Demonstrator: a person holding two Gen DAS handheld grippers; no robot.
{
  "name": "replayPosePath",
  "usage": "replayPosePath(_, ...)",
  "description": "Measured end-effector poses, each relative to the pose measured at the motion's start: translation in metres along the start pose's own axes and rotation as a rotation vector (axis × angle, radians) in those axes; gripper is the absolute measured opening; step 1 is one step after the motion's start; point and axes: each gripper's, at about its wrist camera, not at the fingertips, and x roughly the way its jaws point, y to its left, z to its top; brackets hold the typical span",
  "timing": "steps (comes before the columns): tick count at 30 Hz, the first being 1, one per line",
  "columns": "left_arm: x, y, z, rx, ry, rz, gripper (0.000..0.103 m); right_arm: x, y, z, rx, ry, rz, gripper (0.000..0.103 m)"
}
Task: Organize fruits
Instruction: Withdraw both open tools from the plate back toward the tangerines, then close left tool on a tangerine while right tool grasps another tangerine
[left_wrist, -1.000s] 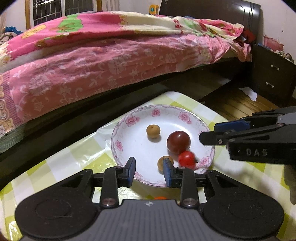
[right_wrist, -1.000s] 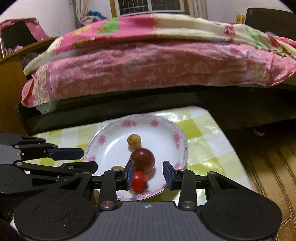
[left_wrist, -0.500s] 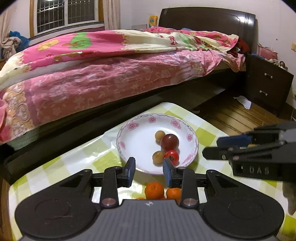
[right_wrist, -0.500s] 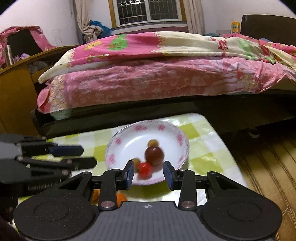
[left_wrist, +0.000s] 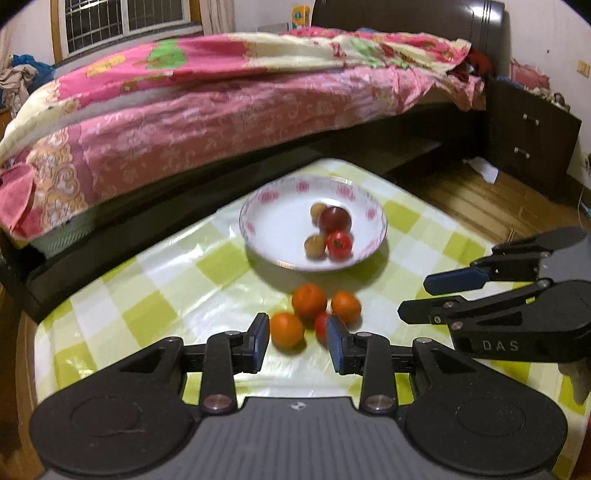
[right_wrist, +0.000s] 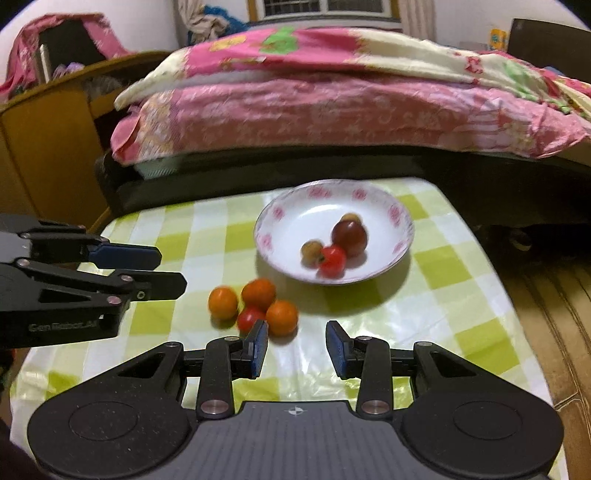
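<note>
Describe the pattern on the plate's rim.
White plate with pink flower motifs spaced around its rim; clearest in the right wrist view.

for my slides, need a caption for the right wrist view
Right gripper empty above a checked tablecloth; oranges cluster before a floral plate of fruit.

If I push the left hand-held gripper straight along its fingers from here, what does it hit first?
Most likely the nearest orange, which sits between the tips of the left hand-held gripper on the checked tablecloth. The small red tomato beside it is close too; depth is hard to judge.
</note>
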Motion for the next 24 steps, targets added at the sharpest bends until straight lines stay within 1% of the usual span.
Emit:
replayPosePath(5,0.014,0.004,-0.009,-0.009,0.049,-0.009,0.042,0.017,0.004,-0.003,-0.013,0.046,0.03,0.033)
replayPosePath(11,0.025,0.001,-0.009,0.019,0.07,-0.026,0.042,0.031,0.003,-0.004,-0.021,0.078,0.045,0.033)
replayPosePath(15,0.033,0.002,-0.009,0.035,0.086,-0.024,0.042,0.039,0.003,0.0,-0.034,0.086,0.053,0.033)
replayPosePath(24,0.058,0.013,-0.008,0.021,0.127,-0.021,0.042,0.064,-0.005,0.009,-0.058,0.113,0.067,0.033)
